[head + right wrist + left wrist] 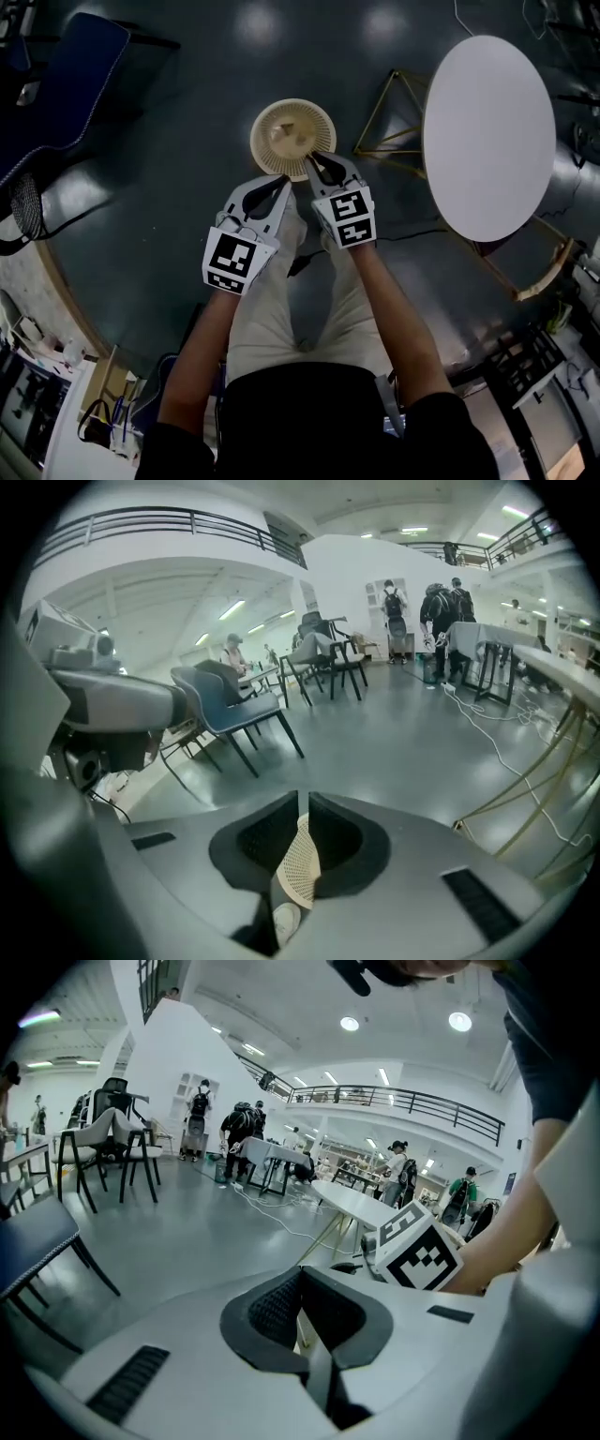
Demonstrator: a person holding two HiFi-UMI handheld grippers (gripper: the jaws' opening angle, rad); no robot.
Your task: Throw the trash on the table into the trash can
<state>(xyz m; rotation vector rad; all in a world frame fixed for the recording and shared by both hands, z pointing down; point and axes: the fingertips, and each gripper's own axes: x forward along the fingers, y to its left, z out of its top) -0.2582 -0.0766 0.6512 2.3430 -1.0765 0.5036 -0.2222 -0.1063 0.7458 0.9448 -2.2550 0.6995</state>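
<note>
A cream round trash can [292, 136] with a perforated wall stands on the dark floor, straight below both grippers. My left gripper [284, 178] hovers over its near rim with the jaws shut and nothing in them [300, 1271]. My right gripper [314, 157] hangs beside it over the can. Its jaws [302, 797] stand a narrow slit apart and hold nothing. Through that slit I see the can's mesh wall [298, 864] and a white shoe. The white round table [487, 131] at the right shows a bare top, with no trash on it.
The table rests on gold wire legs [389, 112] close to the can. A dark blue chair [56, 84] stands far left, with more chairs [230, 710] and cables on the floor beyond. Several people stand far off in the hall [239, 1129].
</note>
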